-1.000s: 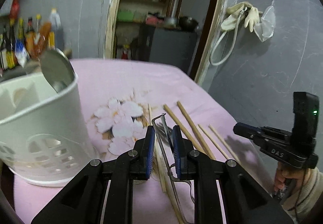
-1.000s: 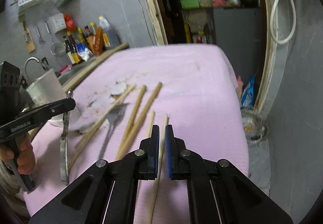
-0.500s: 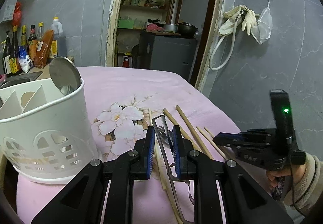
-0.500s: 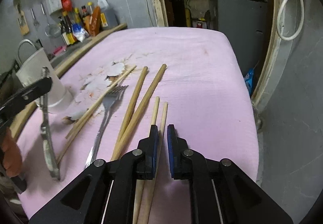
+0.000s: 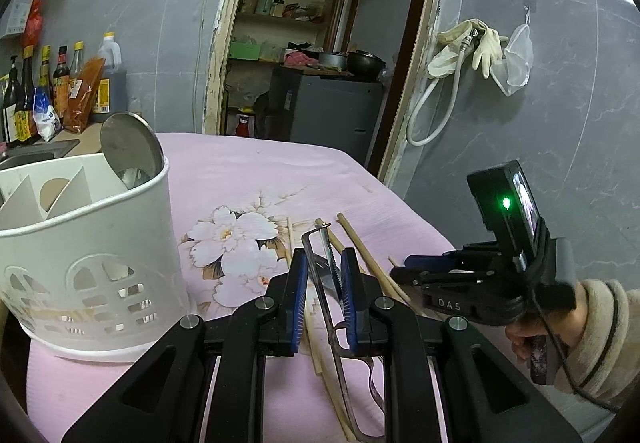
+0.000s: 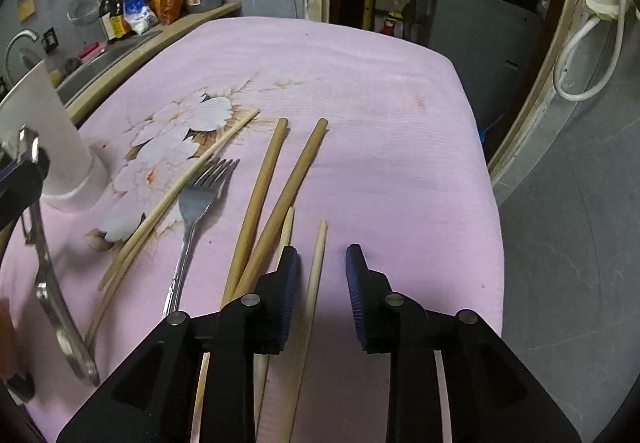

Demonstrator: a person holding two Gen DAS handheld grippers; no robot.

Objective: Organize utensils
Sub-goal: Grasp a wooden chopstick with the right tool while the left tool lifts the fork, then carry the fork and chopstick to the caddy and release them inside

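Observation:
My left gripper (image 5: pixel 323 275) is shut on a metal peeler (image 5: pixel 326 275) and holds it above the pink cloth; the peeler also shows in the right wrist view (image 6: pixel 48 283). A white utensil holder (image 5: pixel 84 255) with a ladle (image 5: pixel 128 151) in it stands at the left. My right gripper (image 6: pixel 322 275) is open, low over the cloth, with a thin chopstick (image 6: pixel 314 283) between its fingers. Several more chopsticks (image 6: pixel 264 199) and a fork (image 6: pixel 196 203) lie on the cloth to its left.
The table under the pink flowered cloth (image 6: pixel 360 91) ends at the right, close to a grey wall. Bottles (image 5: pixel 48 87) stand on a counter behind the holder, by a sink. A doorway (image 5: pixel 304 43) opens at the back.
My right gripper has opened and come down and forward over the thin chopstick. My left gripper has risen a little with the peeler, still shut on it.

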